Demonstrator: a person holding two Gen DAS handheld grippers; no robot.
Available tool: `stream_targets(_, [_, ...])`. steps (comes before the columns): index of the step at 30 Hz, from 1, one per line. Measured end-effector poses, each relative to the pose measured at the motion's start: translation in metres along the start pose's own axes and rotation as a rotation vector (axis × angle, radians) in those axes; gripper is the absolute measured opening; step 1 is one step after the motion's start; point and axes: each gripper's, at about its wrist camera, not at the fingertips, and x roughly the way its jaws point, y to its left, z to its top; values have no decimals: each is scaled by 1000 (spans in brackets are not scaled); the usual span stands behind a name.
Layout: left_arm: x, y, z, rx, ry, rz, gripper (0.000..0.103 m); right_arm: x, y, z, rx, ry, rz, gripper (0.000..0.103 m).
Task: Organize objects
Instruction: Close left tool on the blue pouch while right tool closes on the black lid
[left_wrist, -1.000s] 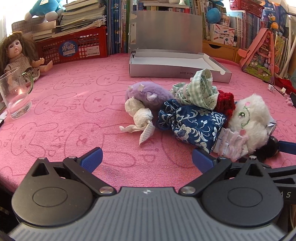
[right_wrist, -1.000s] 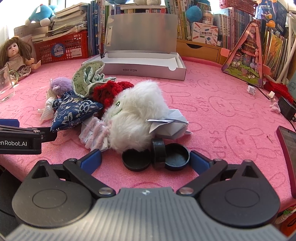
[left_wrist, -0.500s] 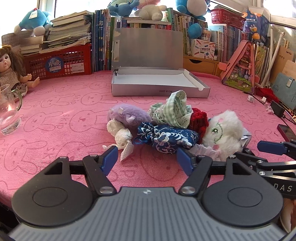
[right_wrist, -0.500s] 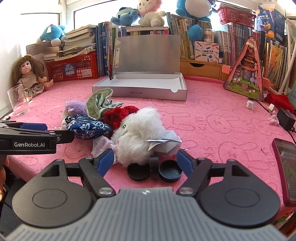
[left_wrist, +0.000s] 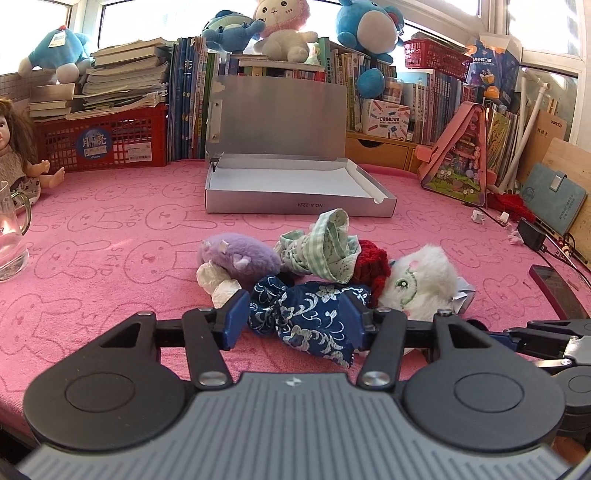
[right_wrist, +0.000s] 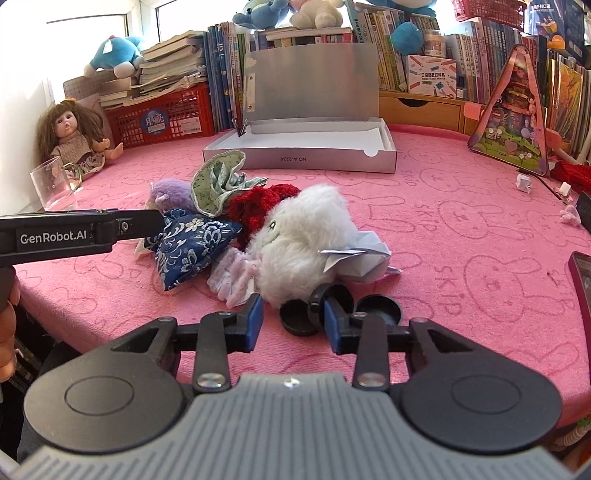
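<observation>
A heap of small things lies on the pink cloth: a dark blue brocade pouch (left_wrist: 308, 315) (right_wrist: 192, 251), a purple plush (left_wrist: 238, 254), a green checked cloth (left_wrist: 325, 247), a red knit piece (left_wrist: 371, 260), a white fluffy toy (left_wrist: 417, 284) (right_wrist: 303, 240) and black round lids (right_wrist: 299, 319). My left gripper (left_wrist: 293, 323) is open, its fingers on either side of the near end of the pouch. My right gripper (right_wrist: 293, 323) is open, narrowly, its fingers around one black lid standing on edge. An open silver box (left_wrist: 295, 192) (right_wrist: 306, 153) stands behind the heap.
A glass mug (left_wrist: 11, 236) and a doll (right_wrist: 75, 136) are at the left. A red basket (left_wrist: 107, 142), books and plush toys line the back. A pink triangular case (right_wrist: 513, 125) and a phone (left_wrist: 557, 293) lie at the right.
Both grippers have narrowed their fingers and moved in on the heap. The left now straddles the blue pouch and the right straddles a black lid.
</observation>
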Motion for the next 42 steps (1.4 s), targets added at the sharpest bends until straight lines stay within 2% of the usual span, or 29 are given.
stream_targets(3, [9, -6, -3, 20, 21, -5, 61, 0, 3, -1, -14, 8, 42, 43])
stream_targets(8, [23, -10, -6, 47, 37, 4, 63, -7, -1, 1, -17, -22, 26, 47])
stream_targets(13, [33, -11, -7, 56, 33, 15, 76, -10, -7, 1, -28, -27, -22, 47])
stream_targets(19, [41, -13, -8, 81, 21, 31, 85, -7, -7, -5, -49, 6, -41, 47])
stream_targets(22, [45, -13, -9, 81, 23, 32, 86, -4, -7, -7, -45, 15, -54, 47])
stream_targets(24, [47, -13, -9, 83, 24, 32, 88, -2, -9, -7, -34, 23, -52, 42])
stream_targets(26, [49, -13, -10, 87, 23, 34, 89, -2, -11, -8, -31, 25, -48, 42])
stream_targets(28, [50, -13, -11, 90, 23, 36, 89, -2, -13, -9, -19, 24, -47, 42])
stream_targets(29, [51, -13, -11, 90, 23, 36, 89, -2, -14, -8, -11, 19, -44, 46])
stream_targets(33, [52, -13, -10, 89, 23, 33, 91, -8, -20, -8, 16, -8, -15, 47])
stream_targets(38, [57, -14, -11, 91, 27, 33, 93, -5, -22, -7, 20, 15, -14, 50])
stream_targets(41, [59, -15, -12, 95, 29, 32, 93, -2, -24, -9, 36, 29, -3, 50])
stream_targets(42, [60, -15, -13, 95, 28, 33, 93, -1, -24, -9, 38, 28, -5, 47])
